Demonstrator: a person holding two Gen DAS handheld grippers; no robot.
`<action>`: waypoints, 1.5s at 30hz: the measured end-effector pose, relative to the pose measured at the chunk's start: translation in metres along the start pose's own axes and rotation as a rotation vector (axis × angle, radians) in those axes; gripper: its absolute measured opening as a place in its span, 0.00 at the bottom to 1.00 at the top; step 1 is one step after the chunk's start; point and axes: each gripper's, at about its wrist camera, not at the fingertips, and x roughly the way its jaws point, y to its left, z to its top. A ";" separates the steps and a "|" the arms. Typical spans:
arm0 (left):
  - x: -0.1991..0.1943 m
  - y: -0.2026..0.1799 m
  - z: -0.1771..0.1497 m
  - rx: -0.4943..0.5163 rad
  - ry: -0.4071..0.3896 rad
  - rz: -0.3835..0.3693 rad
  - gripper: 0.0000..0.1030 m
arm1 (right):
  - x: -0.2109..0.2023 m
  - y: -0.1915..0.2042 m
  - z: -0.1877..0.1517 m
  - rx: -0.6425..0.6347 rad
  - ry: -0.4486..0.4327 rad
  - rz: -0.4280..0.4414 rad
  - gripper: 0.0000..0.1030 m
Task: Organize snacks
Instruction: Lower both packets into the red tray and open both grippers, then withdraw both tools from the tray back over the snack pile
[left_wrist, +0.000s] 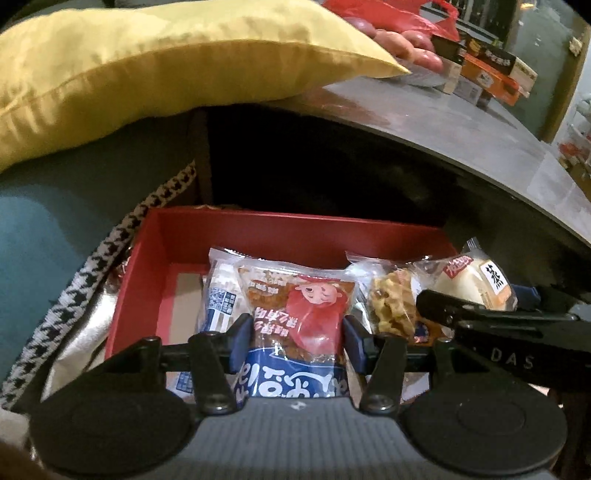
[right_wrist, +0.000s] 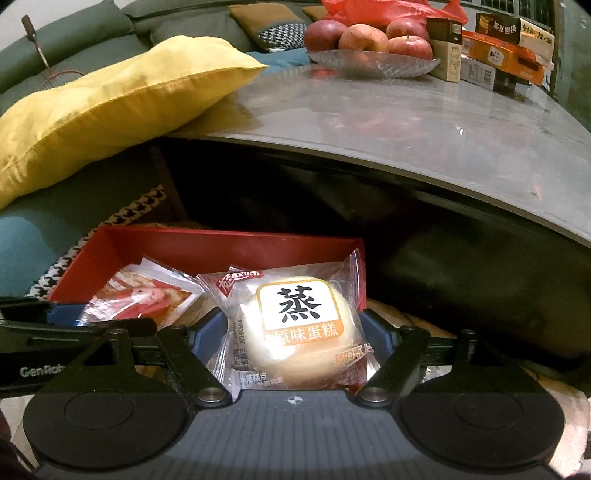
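Observation:
A red box (left_wrist: 258, 229) sits on the sofa and holds several wrapped snacks; it also shows in the right wrist view (right_wrist: 207, 240). My left gripper (left_wrist: 295, 339) is shut on a red-and-blue spicy snack packet (left_wrist: 295, 314) over the box. Beside it lie a blue-white packet (left_wrist: 219, 295) and a clear pack of brown crisps (left_wrist: 391, 306). My right gripper (right_wrist: 293, 336) is shut on a steamed cake packet (right_wrist: 295, 325) at the box's right end; that cake also shows in the left wrist view (left_wrist: 476, 284).
A yellow cushion (right_wrist: 110, 107) lies on the teal sofa (left_wrist: 44, 236) behind the box. A grey table (right_wrist: 424, 122) stands to the right with a glass bowl of apples (right_wrist: 369, 40), stacked boxes (right_wrist: 506, 48) and a red plastic bag (right_wrist: 388, 9). A houndstooth strap (left_wrist: 74, 299) runs left of the box.

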 end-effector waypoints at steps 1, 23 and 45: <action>0.001 0.001 0.001 -0.004 -0.003 0.002 0.46 | 0.001 0.001 -0.001 -0.008 0.000 -0.004 0.82; -0.013 0.014 0.007 -0.067 -0.031 0.004 0.54 | -0.006 0.000 0.005 0.014 -0.015 0.084 0.90; -0.070 0.008 -0.038 0.043 -0.022 -0.002 0.57 | -0.067 0.008 -0.005 -0.010 -0.053 0.048 0.90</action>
